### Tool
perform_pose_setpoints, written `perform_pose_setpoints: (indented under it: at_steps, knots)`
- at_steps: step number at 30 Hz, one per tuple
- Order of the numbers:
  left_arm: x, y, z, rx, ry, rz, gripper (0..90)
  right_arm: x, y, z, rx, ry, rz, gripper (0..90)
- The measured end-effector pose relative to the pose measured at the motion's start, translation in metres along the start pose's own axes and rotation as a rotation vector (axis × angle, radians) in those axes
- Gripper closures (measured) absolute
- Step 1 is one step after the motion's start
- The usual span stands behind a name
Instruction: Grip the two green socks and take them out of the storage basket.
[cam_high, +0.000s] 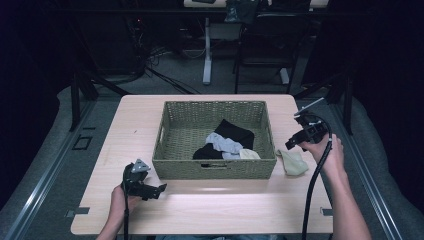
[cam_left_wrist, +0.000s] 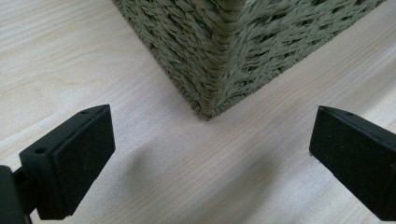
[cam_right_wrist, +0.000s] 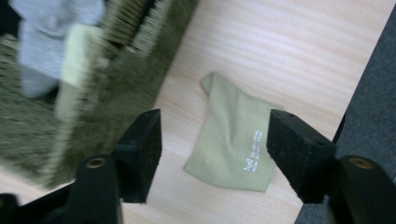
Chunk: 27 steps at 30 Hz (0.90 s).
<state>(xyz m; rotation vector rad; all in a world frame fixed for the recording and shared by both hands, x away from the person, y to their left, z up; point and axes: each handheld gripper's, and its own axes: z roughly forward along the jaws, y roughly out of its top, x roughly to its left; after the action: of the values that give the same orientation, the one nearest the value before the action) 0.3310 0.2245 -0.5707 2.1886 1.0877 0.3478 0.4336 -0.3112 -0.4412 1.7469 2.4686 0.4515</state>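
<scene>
- Wooden table (cam_high: 210, 205), pale, bears everything
- Woven basket (cam_high: 215, 169) at its middle, stiff walls; black, grey and cream socks lie limp inside
- Right gripper (cam_right_wrist: 214, 154) hovers over the olive sock, jaws parted, nothing between them
- Left gripper (cam_left_wrist: 210, 154) low by the basket's near left corner, jaws wide, empty
- Olive sock (cam_right_wrist: 233, 140) flat on the table just beside the basket's right wall: light, soft, likely to droop; best pinched at a bunched fold or the cuff edge, not the flat middle
</scene>
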Motion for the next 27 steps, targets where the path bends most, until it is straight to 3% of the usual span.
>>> perform_pose_setpoints:
  at_steps: [8,13,15,20,27]
  knots:
    - [0.0,0.0,0.0,0.0,0.0,-0.001,0.2,0.022,0.016,-0.034,-0.042,-0.006,-0.063,17.2]
    - [0.0,0.0,0.0,-0.001,0.001,-0.002,0.2,0.042,0.029,-0.049,-0.07,-0.005,-0.108,13.5]
    - [0.0,0.0,0.0,0.0,0.0,-0.002,0.2,0.045,0.031,-0.05,-0.071,-0.003,-0.119,12.5]
    - [0.0,0.0,0.0,-0.005,0.003,-0.003,0.2,0.067,0.043,-0.053,-0.077,0.011,-0.178,5.4]
    - [0.0,0.0,0.0,-0.001,0.0,-0.003,0.2,0.092,0.06,-0.041,-0.064,0.033,-0.229,0.8]
